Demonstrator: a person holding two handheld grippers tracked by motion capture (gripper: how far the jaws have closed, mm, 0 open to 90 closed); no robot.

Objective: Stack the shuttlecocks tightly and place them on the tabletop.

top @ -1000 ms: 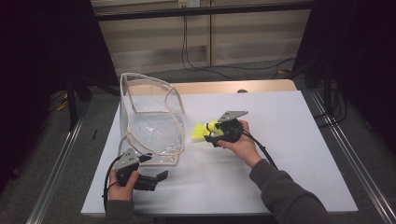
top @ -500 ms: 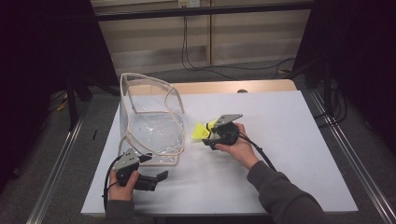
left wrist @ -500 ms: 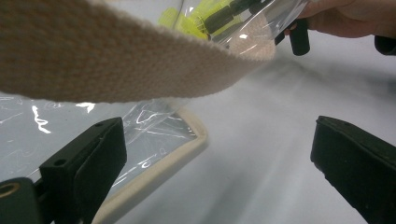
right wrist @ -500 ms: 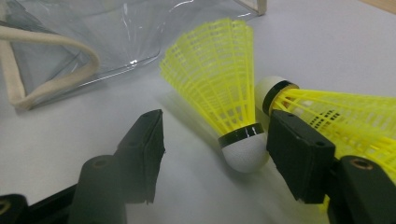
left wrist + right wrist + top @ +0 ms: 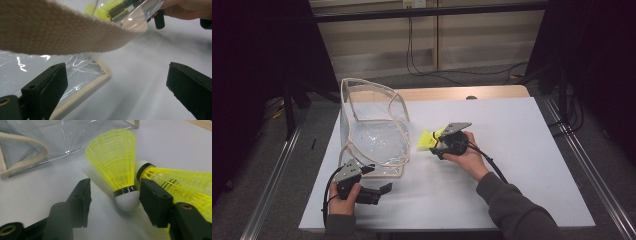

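Note:
Two yellow plastic shuttlecocks (image 5: 428, 140) lie on the white table just right of a clear plastic bag (image 5: 374, 125) with beige trim. In the right gripper view one shuttlecock (image 5: 117, 167) has its white cork between my right gripper's (image 5: 116, 197) jaws. These jaws have just been closing: the right one is at the cork and the left one stands apart from it. The second shuttlecock (image 5: 180, 180) lies behind the right jaw. My right gripper (image 5: 439, 147) points left toward the bag. My left gripper (image 5: 379, 190) rests open at the bag's near corner, nothing between its jaws (image 5: 117, 85).
The bag stands upright with its mouth open, and its beige strap (image 5: 62, 32) hangs close over my left gripper. A wooden strip (image 5: 462, 92) runs along the table's far edge. Metal rails (image 5: 582, 150) flank the table. The white tabletop (image 5: 522, 130) stretches to the right.
The right gripper's jaws have drawn closer around the shuttlecock's cork. Both hands have kept their places.

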